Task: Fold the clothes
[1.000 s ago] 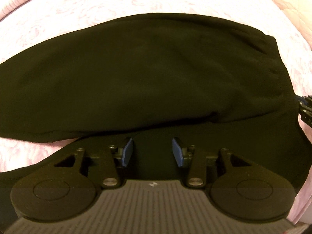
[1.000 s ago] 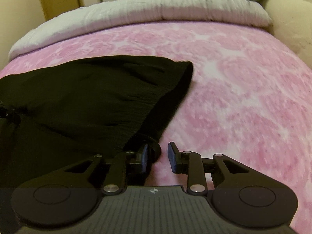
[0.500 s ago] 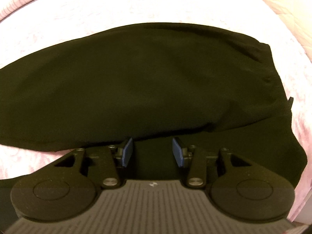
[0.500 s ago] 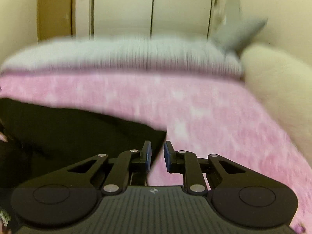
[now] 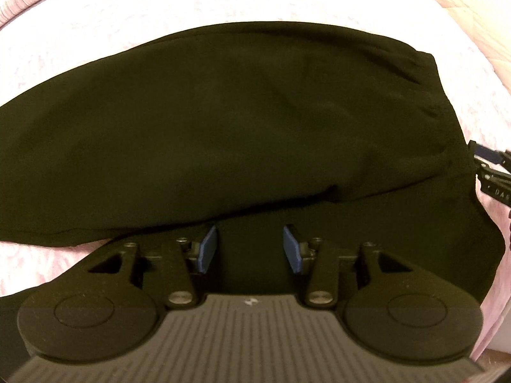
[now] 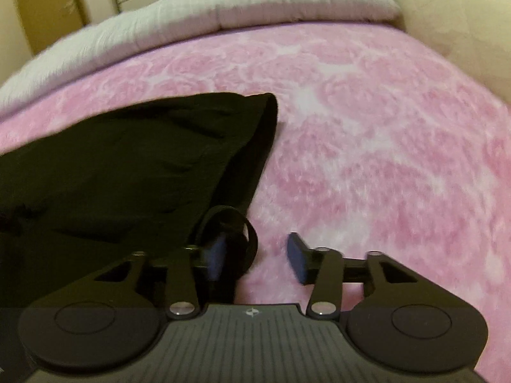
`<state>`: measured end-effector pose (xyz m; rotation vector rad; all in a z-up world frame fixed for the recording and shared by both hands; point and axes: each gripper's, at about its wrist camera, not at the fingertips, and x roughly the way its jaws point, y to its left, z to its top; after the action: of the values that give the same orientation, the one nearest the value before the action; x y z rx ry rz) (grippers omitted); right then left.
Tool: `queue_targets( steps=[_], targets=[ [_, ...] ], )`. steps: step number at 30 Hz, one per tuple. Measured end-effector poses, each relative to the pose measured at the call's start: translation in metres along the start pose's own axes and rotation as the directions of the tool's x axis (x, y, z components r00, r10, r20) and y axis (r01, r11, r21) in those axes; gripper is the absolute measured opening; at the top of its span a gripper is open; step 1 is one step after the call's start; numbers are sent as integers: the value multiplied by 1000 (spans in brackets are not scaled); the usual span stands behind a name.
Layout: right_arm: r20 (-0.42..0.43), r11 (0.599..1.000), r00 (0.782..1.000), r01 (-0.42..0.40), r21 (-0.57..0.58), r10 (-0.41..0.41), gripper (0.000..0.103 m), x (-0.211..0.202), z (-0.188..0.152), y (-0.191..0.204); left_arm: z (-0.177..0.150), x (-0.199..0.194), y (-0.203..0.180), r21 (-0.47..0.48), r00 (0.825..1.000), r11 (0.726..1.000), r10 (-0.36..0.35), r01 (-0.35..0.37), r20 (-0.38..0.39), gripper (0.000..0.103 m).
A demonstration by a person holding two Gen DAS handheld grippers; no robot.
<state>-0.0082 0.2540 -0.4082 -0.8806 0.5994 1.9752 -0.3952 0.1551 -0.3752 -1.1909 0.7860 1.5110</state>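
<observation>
Your right gripper [image 6: 255,252] has reopened beside the black garment [image 5: 223,121]; both jaws stand open, empty. One fold lies done on the bed [image 6: 367,127]; more remain.

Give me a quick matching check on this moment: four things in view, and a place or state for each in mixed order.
Things:
1. black garment
2. pink blanket
3. left hand-held gripper
4. grey quilt

States:
A. open, over dark cloth
B. along the far edge of the bed
C. lying partly folded on the bed
D. covering the bed under the cloth

Pairs: 1-C, 2-D, 3-A, 4-B
</observation>
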Motion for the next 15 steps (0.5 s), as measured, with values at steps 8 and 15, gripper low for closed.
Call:
queue_targets(
  steps=[8,15],
  targets=[
    [93,981,994,74,-179,-58,50,6,6,9,3,5,-6,0,1000,1000,-5,5,-1,42],
    [35,993,998,49,103,-53,55,-21,2,-23,-2,1,-2,-15,1000,1000,-4,4,-5,43]
  ],
)
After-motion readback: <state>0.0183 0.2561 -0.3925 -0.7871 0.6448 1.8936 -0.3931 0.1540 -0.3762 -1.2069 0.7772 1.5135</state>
